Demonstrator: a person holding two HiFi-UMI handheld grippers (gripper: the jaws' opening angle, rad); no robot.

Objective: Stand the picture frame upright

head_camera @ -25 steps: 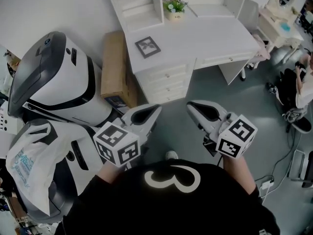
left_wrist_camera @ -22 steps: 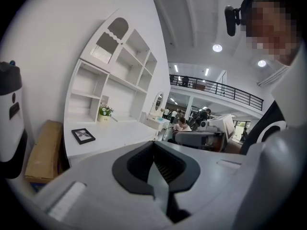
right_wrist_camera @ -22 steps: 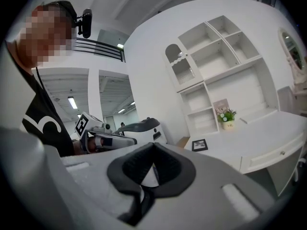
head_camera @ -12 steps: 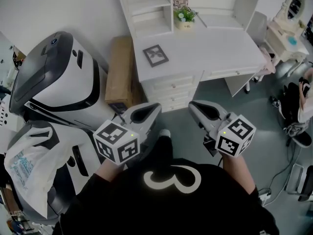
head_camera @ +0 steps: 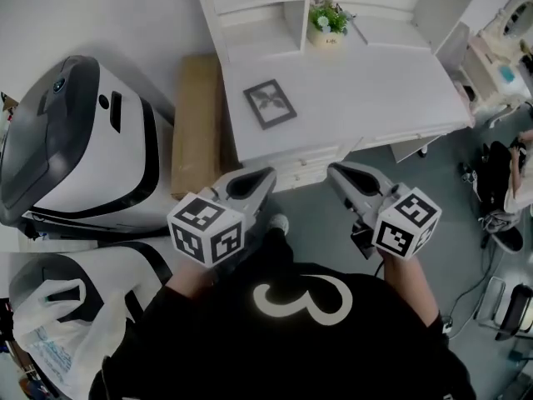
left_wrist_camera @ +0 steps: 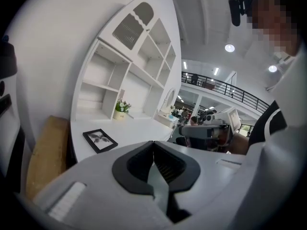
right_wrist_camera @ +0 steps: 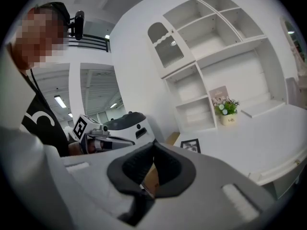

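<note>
Black picture frame [head_camera: 270, 103] lies flat at twelve o'clock, so the closed, empty left gripper [head_camera: 268, 175] and right gripper [head_camera: 333, 172] probably must reach it first.

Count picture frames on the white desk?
1. The picture frame lies flat on the left part of the white desk, nearer the front edge than the flower pot. Shelf cubbies are only partly in view, so more could be hidden.
</note>
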